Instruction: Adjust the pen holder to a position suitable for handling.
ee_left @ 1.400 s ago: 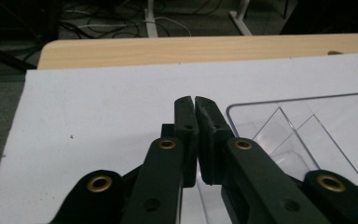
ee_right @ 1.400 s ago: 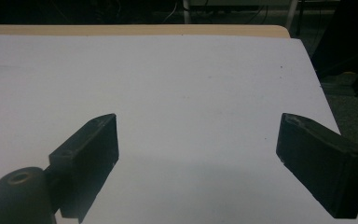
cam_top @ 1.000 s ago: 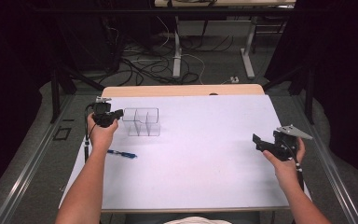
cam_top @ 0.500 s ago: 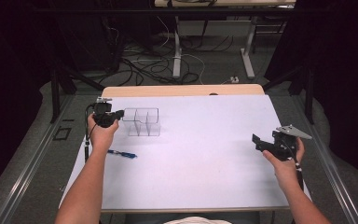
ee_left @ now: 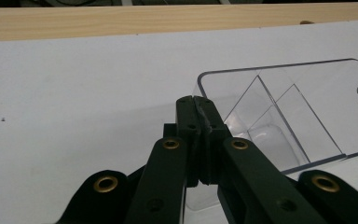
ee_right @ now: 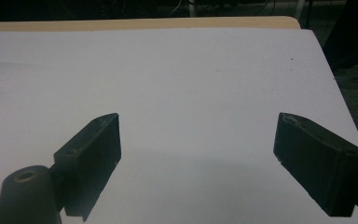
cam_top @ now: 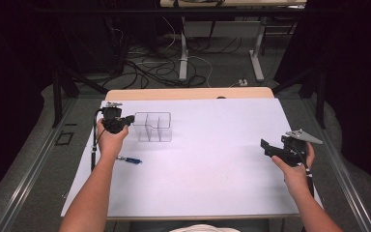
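A clear plastic organizer with three compartments stands on the white table top, left of centre. My left gripper hovers at the organizer's left end, jaws pressed together with nothing seen between them. In the left gripper view the shut left gripper sits just before the organizer's near corner. A blue pen lies on the table beside the left forearm. My right gripper is held near the table's right edge, far from the organizer. In the right gripper view the open right gripper frames bare white table.
A wooden strip runs along the table's far edge. Beyond it are cables on the floor and the legs of another table. A metal rail lies on the floor at the left.
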Tool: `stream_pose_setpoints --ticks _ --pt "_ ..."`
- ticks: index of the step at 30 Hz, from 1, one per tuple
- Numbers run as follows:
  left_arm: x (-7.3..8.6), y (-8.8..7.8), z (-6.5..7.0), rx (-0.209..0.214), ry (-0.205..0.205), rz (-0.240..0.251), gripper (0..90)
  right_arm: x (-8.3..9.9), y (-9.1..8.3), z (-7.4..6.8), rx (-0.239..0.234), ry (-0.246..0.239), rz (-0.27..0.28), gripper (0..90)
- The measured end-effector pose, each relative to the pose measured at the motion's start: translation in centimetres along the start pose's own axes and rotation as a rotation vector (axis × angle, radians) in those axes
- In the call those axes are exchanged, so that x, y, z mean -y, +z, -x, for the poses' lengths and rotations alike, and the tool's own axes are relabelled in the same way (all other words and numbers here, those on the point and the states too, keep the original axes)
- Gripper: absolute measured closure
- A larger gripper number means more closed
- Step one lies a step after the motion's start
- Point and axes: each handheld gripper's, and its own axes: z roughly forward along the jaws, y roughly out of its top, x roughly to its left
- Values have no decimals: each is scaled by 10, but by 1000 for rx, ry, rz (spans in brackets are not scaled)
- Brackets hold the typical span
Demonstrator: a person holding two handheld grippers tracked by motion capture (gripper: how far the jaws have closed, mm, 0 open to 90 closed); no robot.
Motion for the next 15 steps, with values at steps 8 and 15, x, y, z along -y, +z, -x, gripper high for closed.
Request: stream_pose_setpoints --ticks 8,15 --pt "0 3 16 15 2 -13 900 0 0 0 -1 2 1 143" --pt "1 6 32 44 -2 -24 900 0 0 0 0 2 0 143"
